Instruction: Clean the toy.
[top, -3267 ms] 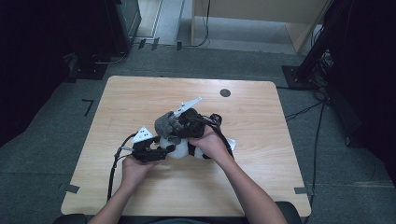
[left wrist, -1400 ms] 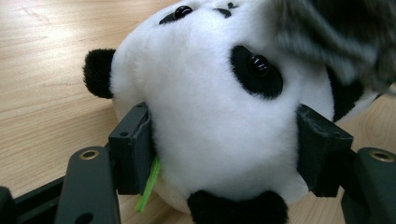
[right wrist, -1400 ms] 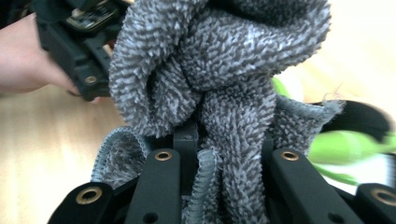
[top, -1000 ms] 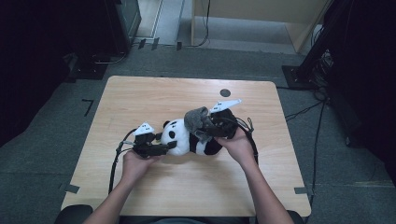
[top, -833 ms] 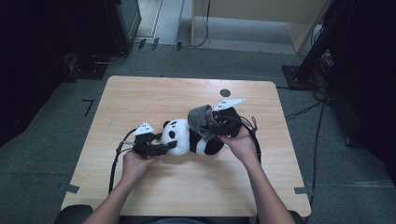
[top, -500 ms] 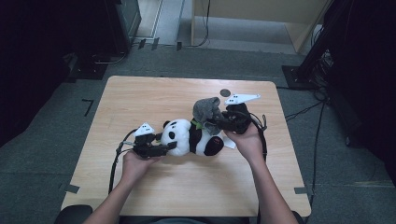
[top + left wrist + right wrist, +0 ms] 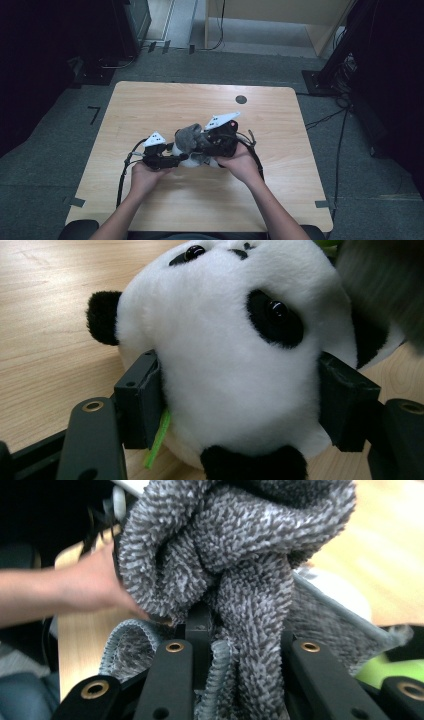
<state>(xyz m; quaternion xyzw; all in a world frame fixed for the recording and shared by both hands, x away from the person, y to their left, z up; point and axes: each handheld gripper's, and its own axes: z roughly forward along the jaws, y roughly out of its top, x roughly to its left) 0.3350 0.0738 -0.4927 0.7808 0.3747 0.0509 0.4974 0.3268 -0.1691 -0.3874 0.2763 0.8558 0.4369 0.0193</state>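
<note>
Toy panda point(image 7: 235, 355) is lying near the middle of the wooden table point(image 7: 150, 105), toward the near edge. Left gripper point(image 7: 172, 160) is clasping the panda's white head between both jaws. Right gripper point(image 7: 210, 145) is pinching a bunched grey cloth point(image 7: 235, 555), which is hanging over the panda's right side.

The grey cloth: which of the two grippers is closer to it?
Right. The right gripper has the grey cloth bunched between its jaws, while the left gripper is beside it, clamped on the plush panda's head.
</note>
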